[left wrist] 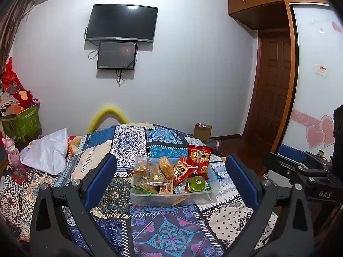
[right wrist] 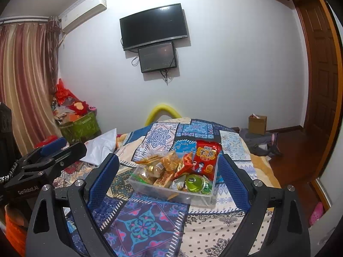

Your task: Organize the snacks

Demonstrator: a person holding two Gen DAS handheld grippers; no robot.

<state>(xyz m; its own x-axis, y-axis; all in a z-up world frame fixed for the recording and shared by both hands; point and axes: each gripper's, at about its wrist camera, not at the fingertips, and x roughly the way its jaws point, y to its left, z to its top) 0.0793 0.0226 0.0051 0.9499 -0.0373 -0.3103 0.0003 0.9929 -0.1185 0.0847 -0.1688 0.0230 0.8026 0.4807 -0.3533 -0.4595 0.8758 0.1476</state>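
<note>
Clear plastic bin (left wrist: 150, 199) of snacks sits on the patchwork bedspread (left wrist: 171, 235), out in front of both grippers. From the left wrist view it falls in the gap between the two blue pads, further along the bed than the fingertips, not touching either. Same from the right wrist view (right wrist: 199, 199): centred between the pads, clear of both.

Left gripper (left wrist: 171, 175): jaws spread wide, nothing between the pads, nothing touched. Right gripper (right wrist: 169, 175): also spread wide, empty, no contact with bin or cloth. The two grippers are side by side; each shows at the edge of the other's view, the right one (left wrist: 300, 167) beside the left, the left one (right wrist: 49, 156) beside the right.

Count in the bin:
- 1 large red snack bag (left wrist: 199, 160), upright at the far right corner
- 1 smaller red-orange packet (left wrist: 182, 170), tilted, leaning against it
- 1 green jelly cup (left wrist: 197, 184), near right side
- 1 golden crispy bar (left wrist: 166, 167) standing on end, mid-bin
- several flat cracker and biscuit packs (left wrist: 150, 184) piled on the left side, overlapping; exact number can't be told

Bins: 1. Grippers: 2. Nothing loose on the bedspread around the bin that reads as a snack.

Off to the left on the bed, a white pillow (left wrist: 47, 152).
</note>
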